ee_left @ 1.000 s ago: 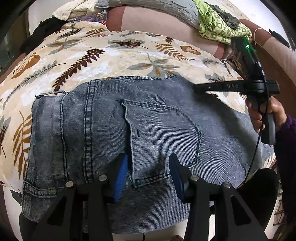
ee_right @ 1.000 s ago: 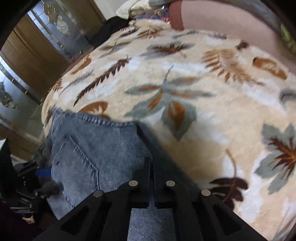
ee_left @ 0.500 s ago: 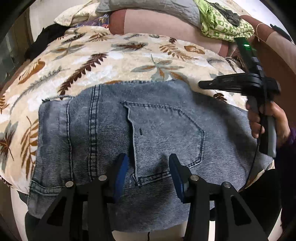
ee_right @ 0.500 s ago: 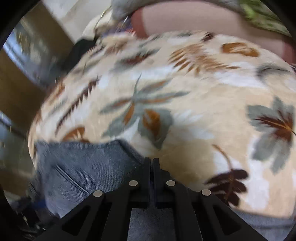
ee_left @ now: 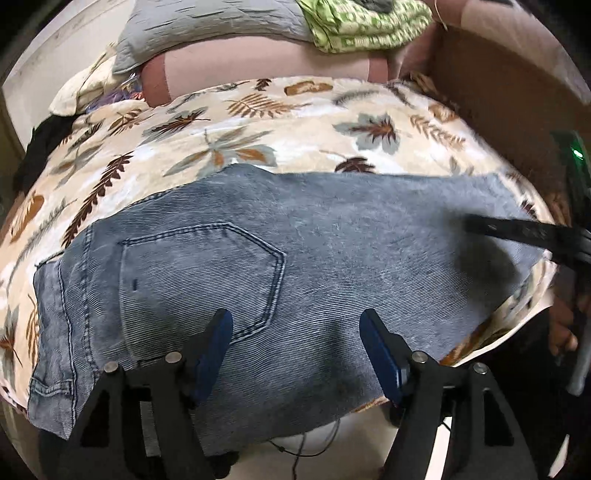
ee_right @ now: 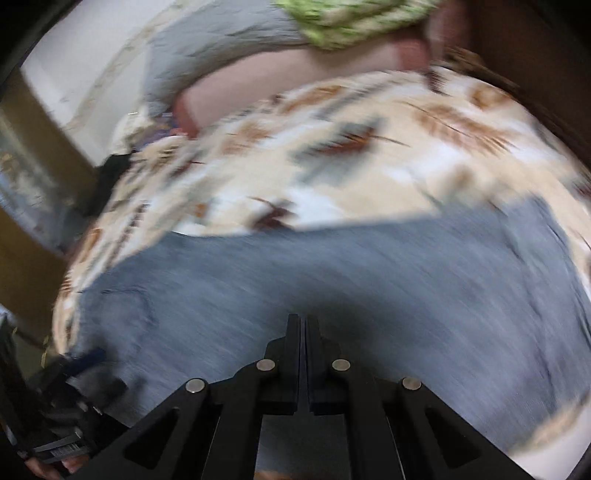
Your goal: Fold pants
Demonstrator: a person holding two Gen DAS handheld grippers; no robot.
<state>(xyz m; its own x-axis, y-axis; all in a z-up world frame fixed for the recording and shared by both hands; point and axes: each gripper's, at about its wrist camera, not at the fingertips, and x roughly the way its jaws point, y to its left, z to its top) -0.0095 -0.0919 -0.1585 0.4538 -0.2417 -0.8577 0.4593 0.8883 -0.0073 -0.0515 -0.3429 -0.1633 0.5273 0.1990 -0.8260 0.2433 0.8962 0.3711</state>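
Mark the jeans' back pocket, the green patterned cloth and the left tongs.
back pocket [ee_left: 199, 284], left wrist view, middle of the stitched patch.
green patterned cloth [ee_left: 365, 22], left wrist view, its bunched middle.
left tongs [ee_left: 295, 343], left wrist view, midway between the blue-padded fingertips.

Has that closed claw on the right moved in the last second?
Yes. The right claw has swept rightward along the jeans, away from the back pocket, toward their far end on the leaf-print blanket.

Soft even indoor light; right wrist view motion-blurred, both views fisheye-bent at edges.
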